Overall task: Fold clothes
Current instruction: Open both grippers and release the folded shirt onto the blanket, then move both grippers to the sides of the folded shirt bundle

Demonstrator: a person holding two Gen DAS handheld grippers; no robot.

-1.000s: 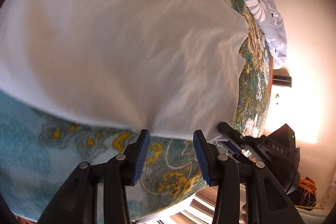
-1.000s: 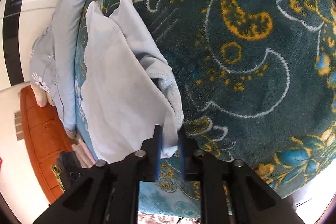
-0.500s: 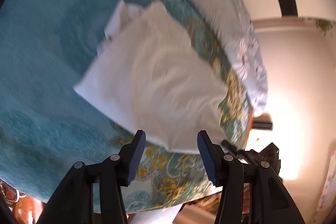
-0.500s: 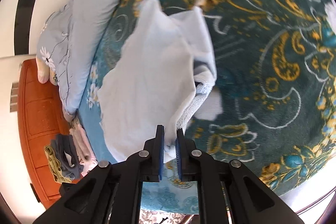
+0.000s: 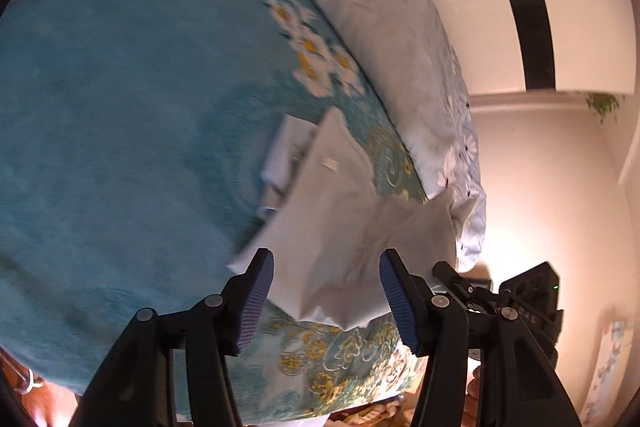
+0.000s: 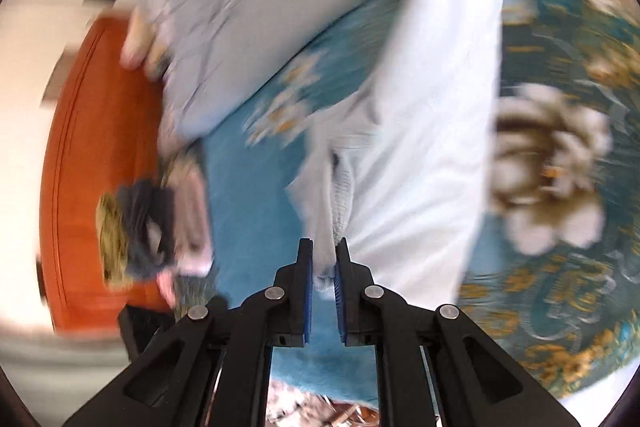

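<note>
Room: a bedroom with cream walls; an orange wooden headboard [image 6: 80, 163] shows at 9 o'clock in the right wrist view.
Surface: a bed covered by a teal blanket [image 5: 120, 115] with yellow and white flower patterns.
Bedding: a pale blue flowered quilt [image 5: 392, 27] lies bunched along the blanket's far edge, toward 1 o'clock in the left wrist view.
Garment: a pale, nearly white folded piece of clothing [image 5: 340, 227] lies on the blanket near the bed's edge, one end lifted.
Left tongs [image 5: 326, 297]: jaws wide apart, holding nothing, hovering above the near edge of the garment.
Right tongs [image 6: 323, 287]: jaws almost closed, pinching a ribbed edge of the garment between the blue pads [image 6: 307, 291].
Other clothes: a dark and pink pile [image 6: 160, 223] sits by the headboard at 9 o'clock; this view is blurred.
</note>
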